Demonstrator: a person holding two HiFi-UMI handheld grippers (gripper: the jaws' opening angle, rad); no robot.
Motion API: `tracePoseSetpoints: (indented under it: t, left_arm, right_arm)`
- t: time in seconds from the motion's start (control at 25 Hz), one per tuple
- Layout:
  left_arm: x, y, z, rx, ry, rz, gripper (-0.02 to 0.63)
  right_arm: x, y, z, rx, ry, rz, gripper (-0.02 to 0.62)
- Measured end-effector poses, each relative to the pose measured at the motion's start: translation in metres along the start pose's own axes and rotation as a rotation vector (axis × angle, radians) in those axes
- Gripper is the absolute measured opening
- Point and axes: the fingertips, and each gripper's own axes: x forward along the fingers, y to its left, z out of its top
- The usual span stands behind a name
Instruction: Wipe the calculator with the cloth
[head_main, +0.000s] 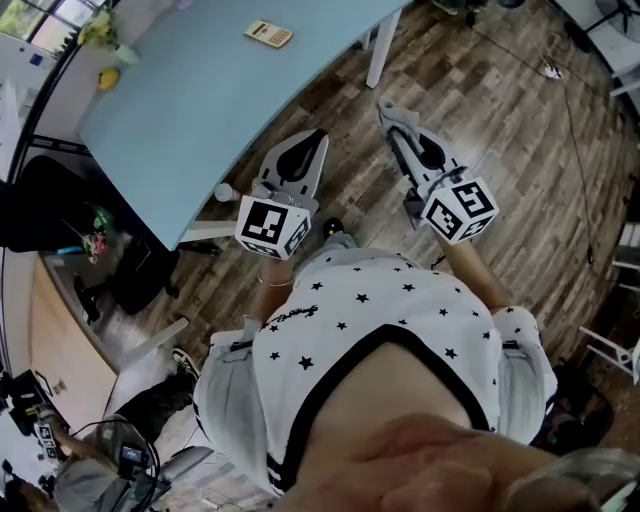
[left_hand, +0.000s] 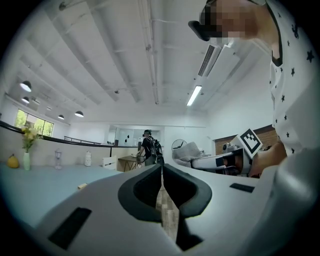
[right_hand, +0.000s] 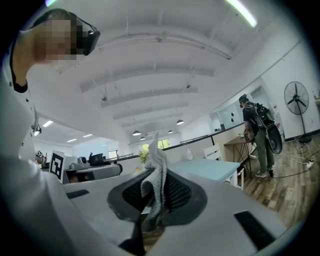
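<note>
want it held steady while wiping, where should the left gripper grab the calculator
Likely across its two long edges, from straight above: the calculator lies flat on the blue table, a thin slab, underside out of reach. The left gripper, now shut, must open first.

L gripper (head_main: 316, 140) fingers together, empty; R gripper (head_main: 386, 110) fingers clamp cloth (right_hand: 157, 172).

12 o'clock: calculator (head_main: 268, 34) keys too small to tell; counter (head_main: 200, 110) cut by top edge; cloth (right_hand: 158, 167) lower end hidden inside right tongs (right_hand: 151, 192).
</note>
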Motion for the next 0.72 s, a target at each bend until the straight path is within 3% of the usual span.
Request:
tracePoseSetpoints:
  t: [0.36, 0.6, 0.72]
  left_arm:
    - [-0.002, 0.091, -0.001, 0.028, 0.027, 0.144, 0.035]
    - [0.008, 0.120, -0.014, 0.016, 0.066, 0.241, 0.035]
    - [0.015, 0.135, -0.022, 0.017, 0.079, 0.336, 0.035]
  right_arm:
    - [0.102, -0.009, 0.004, 0.036, 0.000, 0.111, 0.043]
    - [0.149, -0.029, -0.002, 0.057, 0.031, 0.189, 0.043]
    - [0.180, -0.046, -0.003, 0.054, 0.049, 0.268, 0.043]
